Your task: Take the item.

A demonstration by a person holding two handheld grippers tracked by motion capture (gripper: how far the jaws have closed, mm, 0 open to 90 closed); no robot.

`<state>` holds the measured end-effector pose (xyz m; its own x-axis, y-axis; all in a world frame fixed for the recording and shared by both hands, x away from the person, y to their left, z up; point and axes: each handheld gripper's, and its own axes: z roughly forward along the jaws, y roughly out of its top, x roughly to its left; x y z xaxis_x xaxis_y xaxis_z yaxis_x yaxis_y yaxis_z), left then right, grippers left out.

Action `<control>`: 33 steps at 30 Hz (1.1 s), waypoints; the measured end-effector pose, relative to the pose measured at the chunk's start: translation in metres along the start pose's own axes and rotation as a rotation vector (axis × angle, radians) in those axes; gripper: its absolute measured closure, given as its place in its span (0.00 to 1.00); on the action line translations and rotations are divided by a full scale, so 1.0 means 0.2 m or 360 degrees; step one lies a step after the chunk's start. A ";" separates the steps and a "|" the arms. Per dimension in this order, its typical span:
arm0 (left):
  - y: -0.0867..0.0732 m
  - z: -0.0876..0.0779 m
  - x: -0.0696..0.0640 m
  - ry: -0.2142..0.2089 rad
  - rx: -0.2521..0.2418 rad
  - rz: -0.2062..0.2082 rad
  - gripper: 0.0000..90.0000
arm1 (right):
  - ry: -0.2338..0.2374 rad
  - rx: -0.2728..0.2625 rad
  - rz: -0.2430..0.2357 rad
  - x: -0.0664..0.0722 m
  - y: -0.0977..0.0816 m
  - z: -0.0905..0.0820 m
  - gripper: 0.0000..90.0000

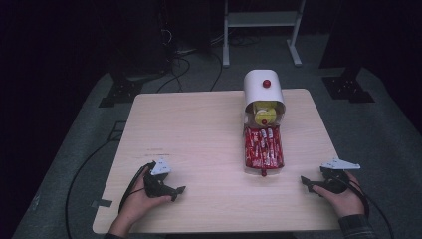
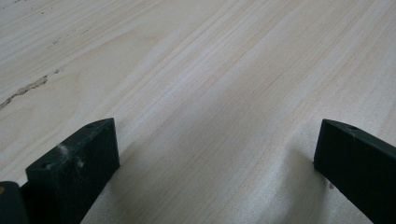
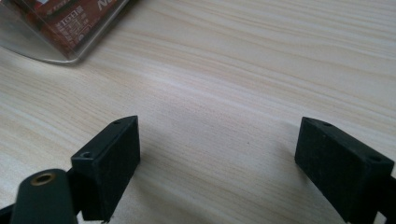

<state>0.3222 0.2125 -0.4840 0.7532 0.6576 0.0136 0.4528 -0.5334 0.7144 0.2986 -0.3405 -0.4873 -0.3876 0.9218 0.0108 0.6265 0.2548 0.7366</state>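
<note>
– Where does the work stand?

– A clear drawer (image 1: 263, 149) full of red packets (image 1: 262, 145) is pulled out from a white dispenser (image 1: 263, 94) near the far right of the desk (image 1: 189, 129). A small red knob (image 1: 263, 173) sits at the drawer's front end.

– And the grippers?

– The left gripper (image 1: 169, 189) rests near the front left corner, jaws apart, holding nothing. The right gripper (image 1: 312, 183) lies by the front right corner, jaws also wide, empty.

– How would the drawer handle?

– Likely light, stiff, slick plastic. I'd pinch the knob; the smooth walls could slip, and the packets would probably crinkle and slide.
</note>
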 end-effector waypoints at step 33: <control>0.00 0.00 0.00 -0.0005 0.0000 0.0003 0.00 | 0.0031 -0.0079 -0.0050 0.02 0.07 -0.06 0.16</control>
<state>0.3228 0.2121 -0.4840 0.7555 0.6550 0.0130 0.4514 -0.5348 0.7143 0.2981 -0.3376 -0.4691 -0.4201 0.9075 0.0000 0.5795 0.2683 0.7696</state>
